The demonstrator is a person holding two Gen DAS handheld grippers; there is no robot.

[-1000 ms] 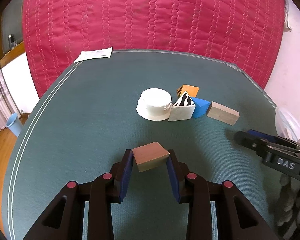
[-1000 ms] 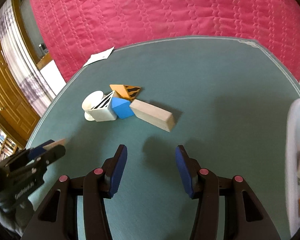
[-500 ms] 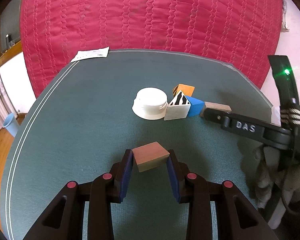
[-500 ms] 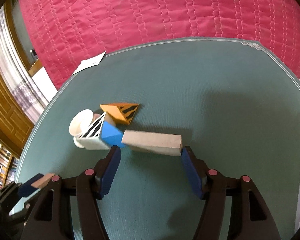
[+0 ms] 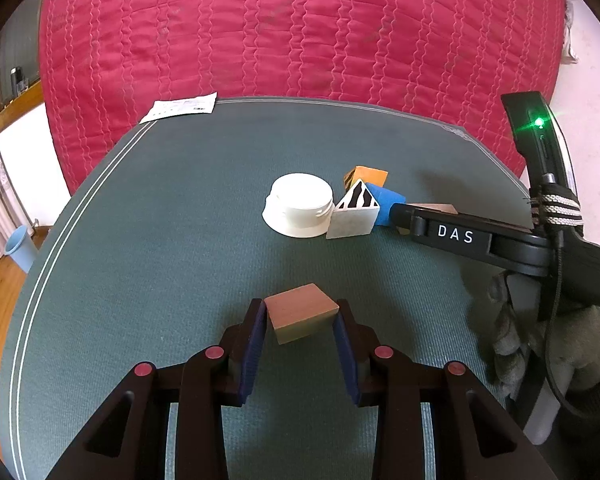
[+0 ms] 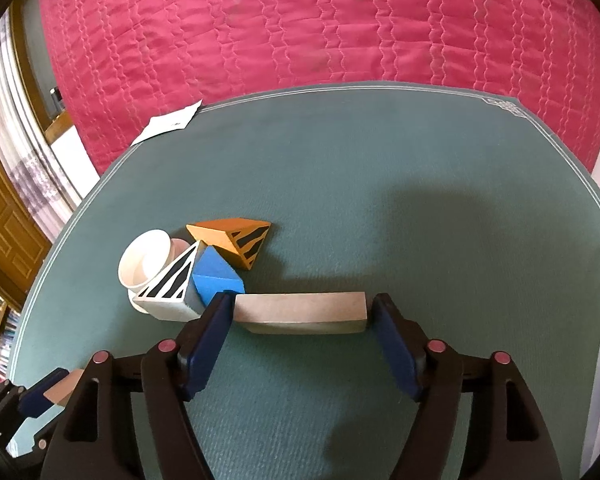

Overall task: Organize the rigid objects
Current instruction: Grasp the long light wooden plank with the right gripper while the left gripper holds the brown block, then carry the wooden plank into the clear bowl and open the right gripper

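Note:
My left gripper [image 5: 300, 320] is shut on a small brown wooden block [image 5: 300, 304], low over the green table [image 5: 160, 240]. My right gripper [image 6: 300, 308] is open and straddles a long pale grey block [image 6: 300, 310], a pad just off each end. Left of that block lies a cluster: a blue block [image 6: 216, 276], a white black-striped wedge [image 6: 172, 284], an orange black-striped wedge [image 6: 236, 240] and an upturned white cup [image 6: 146, 264]. In the left wrist view the right gripper [image 5: 400, 216] hides most of the long block [image 5: 436, 208].
A paper slip [image 5: 180, 106] lies at the table's far left edge. A red quilted cover [image 5: 300, 40] rises behind the table. A gloved hand [image 5: 540, 340] holds the right gripper. A blue cup [image 5: 18, 242] stands on the floor at the left.
My right gripper has moved forward to the long grey block and its jaws have widened around it. The left gripper and its brown block have stayed put.

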